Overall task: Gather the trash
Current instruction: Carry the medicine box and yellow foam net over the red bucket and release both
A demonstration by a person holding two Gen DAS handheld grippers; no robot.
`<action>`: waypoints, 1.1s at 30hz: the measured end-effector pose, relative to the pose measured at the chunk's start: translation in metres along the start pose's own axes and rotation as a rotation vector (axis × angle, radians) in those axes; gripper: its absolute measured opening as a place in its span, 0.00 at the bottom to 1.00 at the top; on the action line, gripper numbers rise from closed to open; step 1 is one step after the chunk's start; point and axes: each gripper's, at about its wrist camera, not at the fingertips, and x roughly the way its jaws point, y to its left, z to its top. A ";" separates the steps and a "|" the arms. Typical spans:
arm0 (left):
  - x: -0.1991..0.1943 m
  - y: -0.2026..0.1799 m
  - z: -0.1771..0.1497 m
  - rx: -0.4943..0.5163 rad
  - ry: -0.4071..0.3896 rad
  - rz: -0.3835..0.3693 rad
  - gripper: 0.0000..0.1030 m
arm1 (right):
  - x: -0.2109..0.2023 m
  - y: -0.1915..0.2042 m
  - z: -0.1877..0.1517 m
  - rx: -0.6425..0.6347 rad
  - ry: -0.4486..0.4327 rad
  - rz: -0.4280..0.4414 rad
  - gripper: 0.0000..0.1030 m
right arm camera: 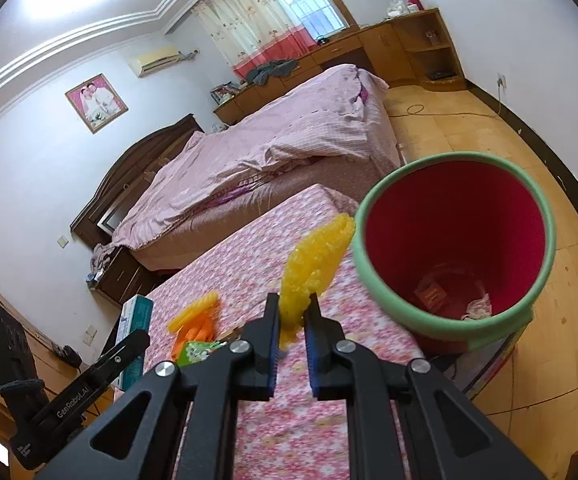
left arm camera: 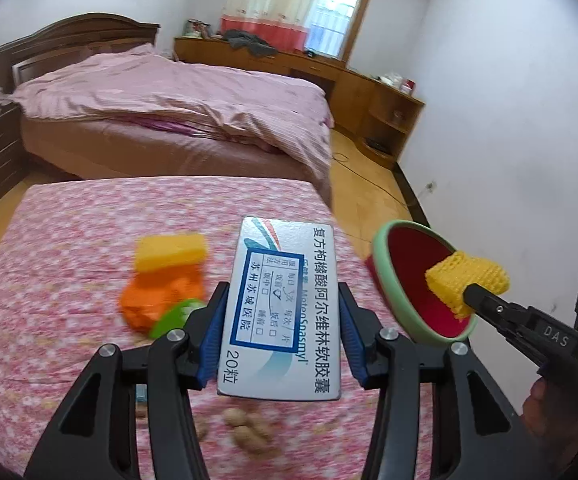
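My left gripper [left arm camera: 283, 300] is shut on a silver medicine box [left arm camera: 285, 304] with blue print, held above the pink flowered table [left arm camera: 69, 240]. My right gripper [right arm camera: 293, 312] is shut on a yellow foam piece [right arm camera: 315, 260], which also shows in the left wrist view [left arm camera: 467, 280] in front of the mouth of the red bin with a green rim [left arm camera: 385, 272]. In the right wrist view the bin [right arm camera: 389, 280] stands just right of the table and holds some scraps at its bottom.
On the table lie a yellow sponge [left arm camera: 171, 252], an orange piece [left arm camera: 161, 300], a green wrapper [left arm camera: 173, 316] and several nut shells [left arm camera: 249, 428]. A pink bed [left arm camera: 177, 112] stands behind. Wooden cabinets [left arm camera: 369, 92] line the far wall.
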 end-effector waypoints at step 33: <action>0.149 -0.167 0.015 0.277 0.150 -0.142 0.61 | 0.024 -0.157 0.030 0.178 0.014 -0.073 0.16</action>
